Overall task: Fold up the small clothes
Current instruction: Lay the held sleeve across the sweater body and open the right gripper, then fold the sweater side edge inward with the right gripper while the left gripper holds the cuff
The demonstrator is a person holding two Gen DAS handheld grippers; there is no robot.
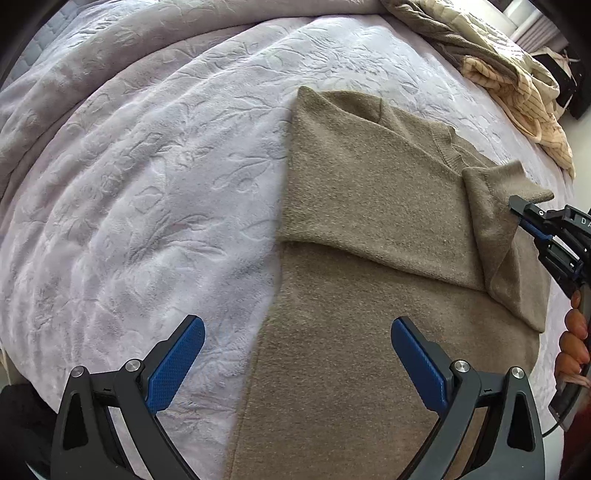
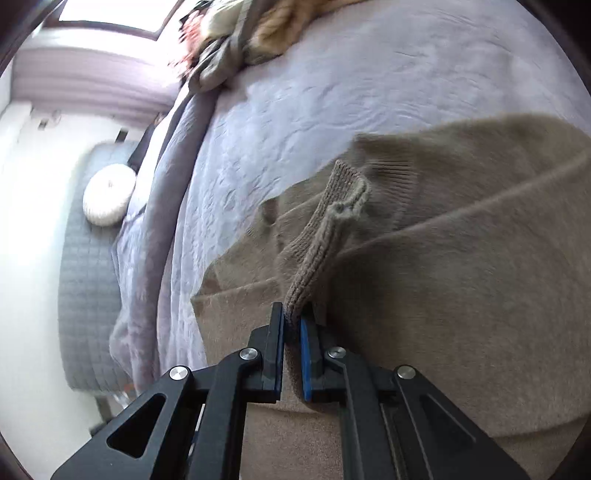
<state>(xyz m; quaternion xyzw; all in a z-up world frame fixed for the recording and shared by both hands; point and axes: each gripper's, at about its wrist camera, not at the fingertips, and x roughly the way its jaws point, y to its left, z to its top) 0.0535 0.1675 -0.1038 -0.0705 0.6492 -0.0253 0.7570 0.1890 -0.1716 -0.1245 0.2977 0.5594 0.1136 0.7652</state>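
Right wrist view: right hand-held gripper (image 2: 293,325) pinches the sweater's (image 1: 369,206) ribbed cuff (image 2: 332,229), seemingly lifted; left hand-held gripper (image 1: 297,354) gapes wide, empty, over the bed (image 1: 147,184).

A pale lilac embossed blanket (image 1: 147,206) covers the bed. Far right lies a heap of crumpled fabrics (image 1: 517,85). Daylight pours through a window (image 2: 110,14); white walls (image 2: 22,258), a round white cushion (image 2: 109,194) on grey quilting (image 2: 88,295).

Left gripper (image 1: 297,354) hangs with jaws wide apart, right gripper (image 2: 291,321) pinched closed, fingers (image 1: 574,332) around its handle
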